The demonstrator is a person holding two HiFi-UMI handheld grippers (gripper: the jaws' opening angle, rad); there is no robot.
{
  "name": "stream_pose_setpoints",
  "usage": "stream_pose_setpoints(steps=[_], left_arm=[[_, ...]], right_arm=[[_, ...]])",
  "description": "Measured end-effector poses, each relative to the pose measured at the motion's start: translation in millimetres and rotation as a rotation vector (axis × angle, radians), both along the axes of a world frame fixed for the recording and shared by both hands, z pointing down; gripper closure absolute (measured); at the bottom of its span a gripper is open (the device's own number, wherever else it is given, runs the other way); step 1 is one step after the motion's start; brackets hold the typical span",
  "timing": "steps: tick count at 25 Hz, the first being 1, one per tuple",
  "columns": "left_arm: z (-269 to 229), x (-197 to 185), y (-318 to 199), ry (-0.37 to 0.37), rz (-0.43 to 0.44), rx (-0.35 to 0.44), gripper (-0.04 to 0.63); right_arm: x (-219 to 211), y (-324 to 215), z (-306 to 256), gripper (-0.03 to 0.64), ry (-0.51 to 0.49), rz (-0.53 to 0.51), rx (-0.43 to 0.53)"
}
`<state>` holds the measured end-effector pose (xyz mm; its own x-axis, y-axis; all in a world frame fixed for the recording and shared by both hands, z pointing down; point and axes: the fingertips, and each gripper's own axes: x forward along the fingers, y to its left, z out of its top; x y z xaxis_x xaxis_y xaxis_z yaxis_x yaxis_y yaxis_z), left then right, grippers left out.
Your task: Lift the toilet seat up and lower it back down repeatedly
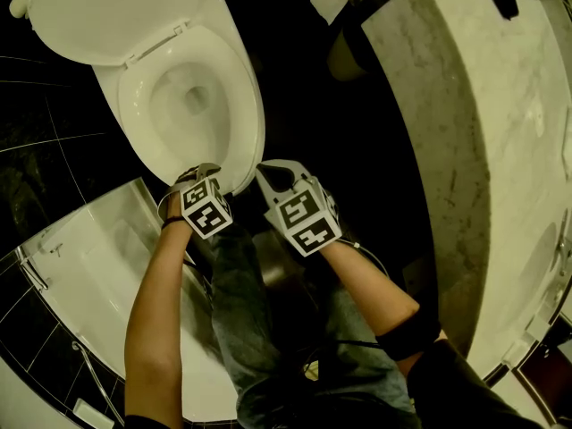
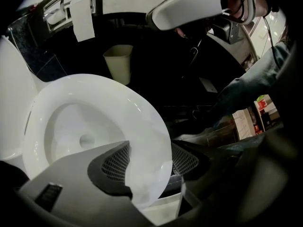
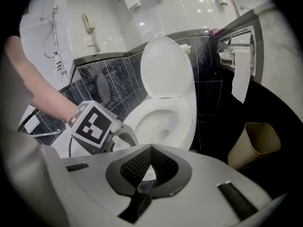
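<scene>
The white toilet seat (image 1: 251, 123) lies down on the bowl, and the lid (image 1: 107, 12) stands raised behind it. My left gripper (image 1: 198, 177) is at the seat's front edge. In the left gripper view the seat's front rim (image 2: 137, 126) runs between the jaws of the left gripper (image 2: 149, 164), with both mesh pads (image 2: 116, 167) against it. My right gripper (image 1: 273, 175) hangs just right of the bowl's front, apart from the seat. Its jaw tips meet, with nothing between them, in the right gripper view (image 3: 151, 148). That view also shows the seat (image 3: 187, 122) and the raised lid (image 3: 165, 67).
A marble vanity counter (image 1: 483, 150) curves along the right. A white bathtub (image 1: 98, 257) lies at the lower left. A beige waste bin (image 3: 258, 143) stands on the dark floor right of the toilet, under a hanging toilet paper sheet (image 3: 240, 77). The person's legs in jeans (image 1: 241, 302) are below the grippers.
</scene>
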<state>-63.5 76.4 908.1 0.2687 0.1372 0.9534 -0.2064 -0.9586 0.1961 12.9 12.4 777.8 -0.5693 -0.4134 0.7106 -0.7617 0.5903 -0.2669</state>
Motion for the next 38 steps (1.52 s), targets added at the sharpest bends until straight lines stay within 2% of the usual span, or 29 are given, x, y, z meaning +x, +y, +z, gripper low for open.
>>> stream_pose_setpoints(steps=[10, 16, 22, 30, 35, 38], left_arm=[[-74, -2, -3, 0.05, 0.01, -0.109, 0.339], [-128, -3, -14, 0.103, 0.04, -0.181, 0.353], [-157, -2, -23, 0.147, 0.073, -0.207, 0.362], [-173, -6, -28, 0.18, 0.091, -0.199, 0.362], [-202, -8, -41, 0.211, 0.077, -0.117, 0.362], [-228, -14, -56, 0.246, 0.024, -0.06, 0.367]], right_arm=[[-8, 16, -27, 0.6, 0.033, -0.043, -0.054], [-21, 37, -14, 0.6, 0.079, -0.087, -0.137], [-43, 26, -4, 0.6, 0.091, -0.081, -0.173], [-54, 9, -15, 0.603, 0.111, -0.074, -0.125], [-55, 0, -34, 0.603, 0.11, -0.064, -0.108], [-58, -9, -52, 0.603, 0.1, -0.051, -0.097]])
